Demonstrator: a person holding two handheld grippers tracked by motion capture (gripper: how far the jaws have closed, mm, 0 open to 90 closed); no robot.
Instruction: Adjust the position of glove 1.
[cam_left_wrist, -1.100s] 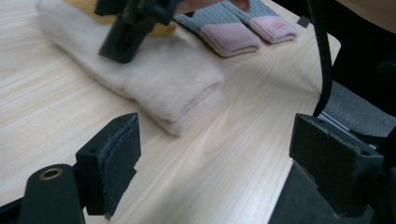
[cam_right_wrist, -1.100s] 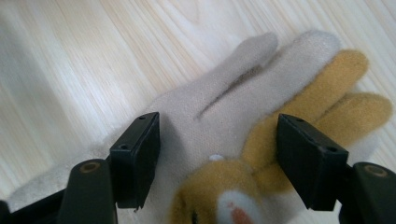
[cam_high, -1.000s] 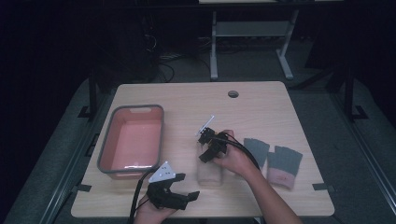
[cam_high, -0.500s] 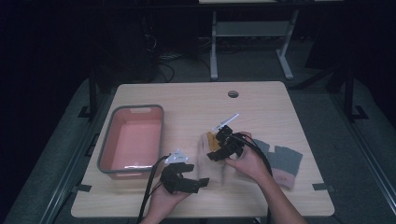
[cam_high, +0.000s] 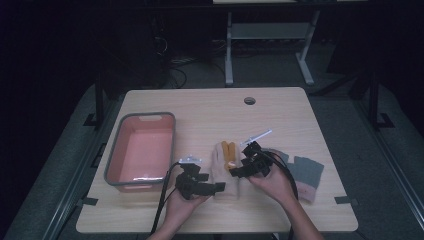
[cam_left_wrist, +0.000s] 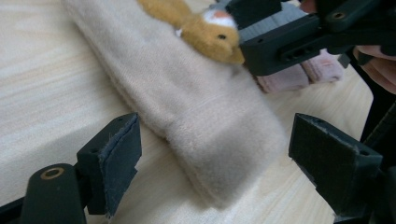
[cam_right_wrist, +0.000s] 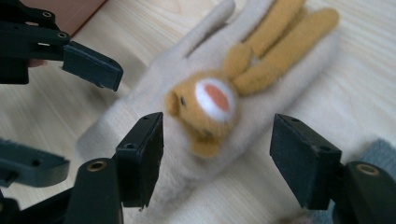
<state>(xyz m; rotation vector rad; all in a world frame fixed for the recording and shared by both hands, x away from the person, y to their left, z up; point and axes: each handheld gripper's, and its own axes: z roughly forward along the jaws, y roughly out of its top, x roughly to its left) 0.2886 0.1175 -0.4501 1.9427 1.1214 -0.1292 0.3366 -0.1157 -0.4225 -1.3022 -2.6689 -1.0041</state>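
1. Item: cream knitted glove with a mustard-yellow plush rabbit on its back (cam_high: 226, 165). It lies flat on the pale wooden table (cam_high: 210, 107), front centre, fingers pointing away from you, cuff toward you. Nothing lifts it yet.
2. Your left gripper (cam_high: 221, 187) sits at the cuff end. In the left gripper view its jaws stand wide apart on either side of the cuff (cam_left_wrist: 219, 154), pads clear of the wool.
3. Your right gripper (cam_high: 239, 169) comes at the glove from its right edge. In the right gripper view the jaws straddle the rabbit's head (cam_right_wrist: 210, 105) without pressing on it; they have just been closing a little, yet a gap shows on both sides.
4. Beside the glove, on your right: a grey and pink knitted pair of gloves (cam_high: 305, 172), lying flat, untouched.
5. On your left: a grey-rimmed rectangular plastic bin with a pink inside (cam_high: 167, 137), with nothing in it, well apart from the glove.
6. Status, as a judgement: the approach is done, the grasp is not. Left for you: close on the glove, lift it, and probably carry it to the bin.
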